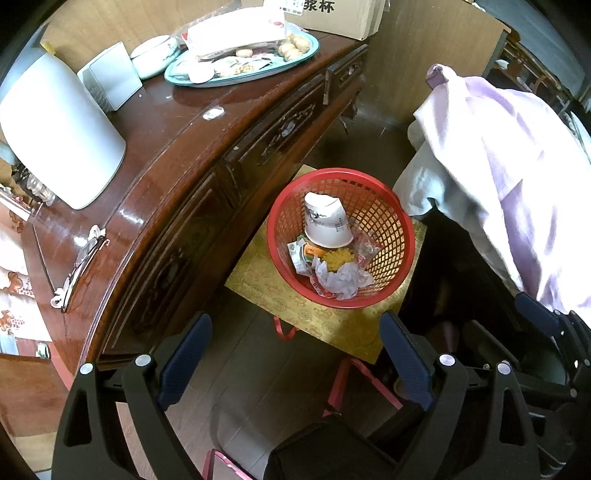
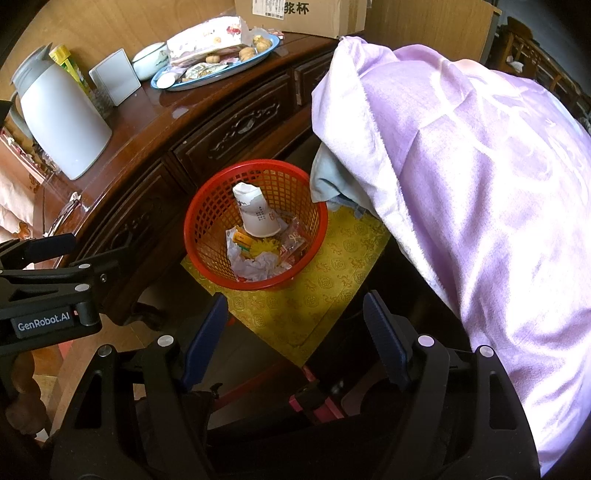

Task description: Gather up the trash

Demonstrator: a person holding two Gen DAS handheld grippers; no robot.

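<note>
A red mesh basket (image 1: 280,206) (image 2: 192,229) stands on a yellow patterned mat (image 1: 332,332) beside the desk. In it lie an upturned white paper cup (image 1: 327,221) (image 2: 258,214), crumpled white paper (image 1: 343,280) (image 2: 255,267), snack wrappers and a small yellow piece (image 1: 338,258). My left gripper (image 1: 295,350) hovers above the basket's near side, open and empty. My right gripper (image 2: 295,336) hangs over the mat just short of the basket, also open with nothing between its blue pads. The left gripper's black housing (image 2: 44,321) shows at the left edge of the right wrist view.
A dark carved wooden desk (image 1: 177,155) curves along the left, bearing a white thermos jug (image 1: 62,136), a white box, a blue tray of snacks (image 1: 243,59) and a cardboard box (image 1: 343,18). A purple blanket (image 2: 480,184) is heaped on the right, close to the basket.
</note>
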